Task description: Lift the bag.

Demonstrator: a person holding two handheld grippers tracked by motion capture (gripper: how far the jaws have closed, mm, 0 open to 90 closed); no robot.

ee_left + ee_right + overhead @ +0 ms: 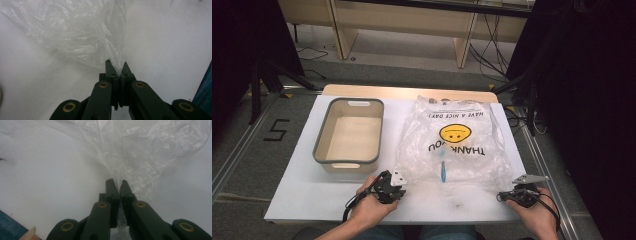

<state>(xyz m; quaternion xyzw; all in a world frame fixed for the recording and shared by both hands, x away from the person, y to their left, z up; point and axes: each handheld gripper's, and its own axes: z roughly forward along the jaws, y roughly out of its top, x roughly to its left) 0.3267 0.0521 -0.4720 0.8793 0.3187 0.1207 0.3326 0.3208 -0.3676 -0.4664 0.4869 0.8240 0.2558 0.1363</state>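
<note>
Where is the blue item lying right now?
In the high view, the blue item lies inside the plastic bag, near its front edge, right of the bin.

Bare white table [302, 190] left of the basin [349, 135], plastic bag [457, 135] covering the right half

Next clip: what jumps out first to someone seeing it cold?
A clear plastic bag with a yellow smiley face lies spread on the white table, right of an empty grey-rimmed bin. The left claw and right claw are each shut on a near corner of it.
</note>
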